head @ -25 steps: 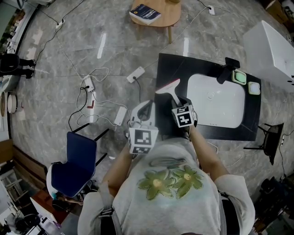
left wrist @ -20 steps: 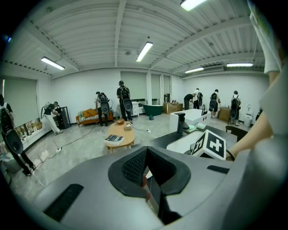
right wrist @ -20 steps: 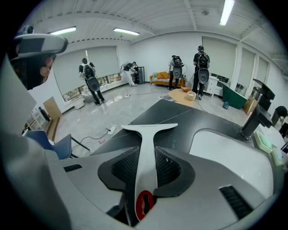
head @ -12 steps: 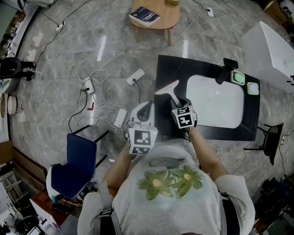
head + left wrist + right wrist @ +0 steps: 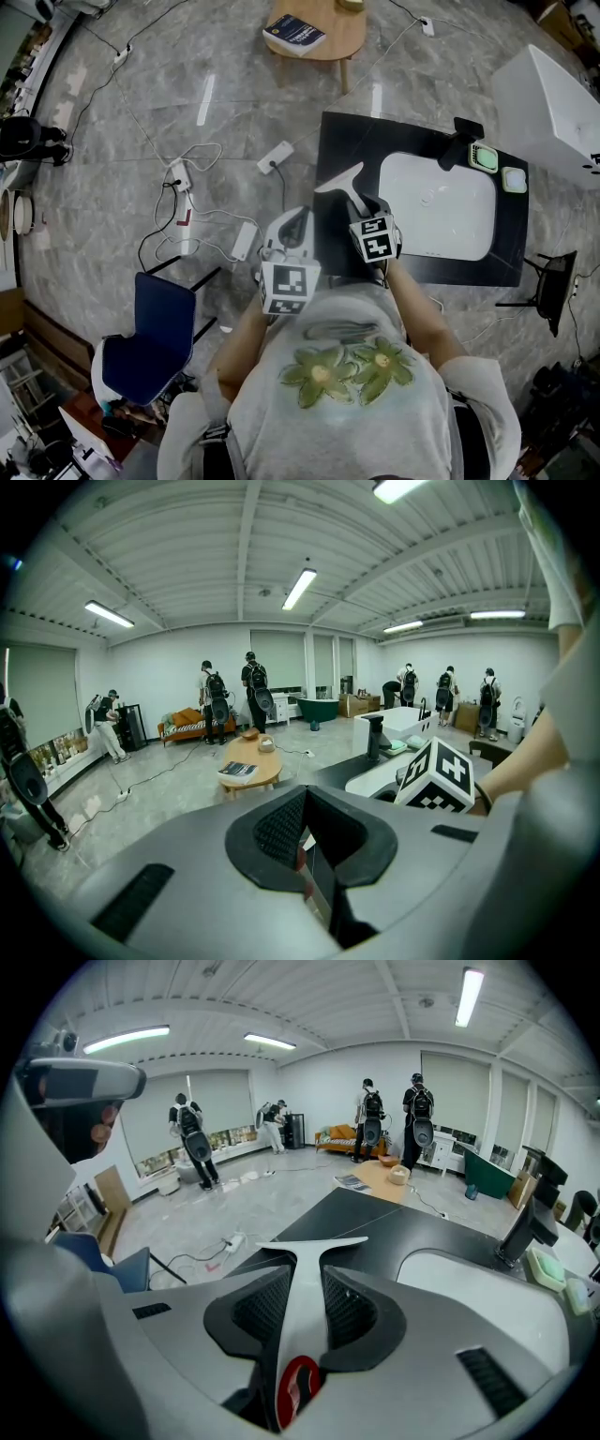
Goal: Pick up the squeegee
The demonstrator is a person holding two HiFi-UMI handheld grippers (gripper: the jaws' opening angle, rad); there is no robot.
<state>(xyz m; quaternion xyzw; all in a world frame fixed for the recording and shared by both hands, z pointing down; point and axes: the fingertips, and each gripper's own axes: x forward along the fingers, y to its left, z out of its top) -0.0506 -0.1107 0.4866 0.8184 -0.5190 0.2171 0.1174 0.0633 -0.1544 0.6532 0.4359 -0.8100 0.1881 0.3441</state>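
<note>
My right claw (image 5: 305, 1297) grips the squeegee (image 5: 309, 1241) by its handle, the blade seemingly clear of the black surface (image 5: 403, 1227). The pick-up looks all but done, with only the lift away left to finish, while my left claw (image 5: 307, 841) hangs closed and empty.

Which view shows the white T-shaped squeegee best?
Right gripper view: the white T-shaped squeegee fills the centre, handle clamped in the right gripper, blade crosswise ahead. Head view shows it small over the black counter, handle partly hidden. Left gripper view doesn't clearly show it.
</note>
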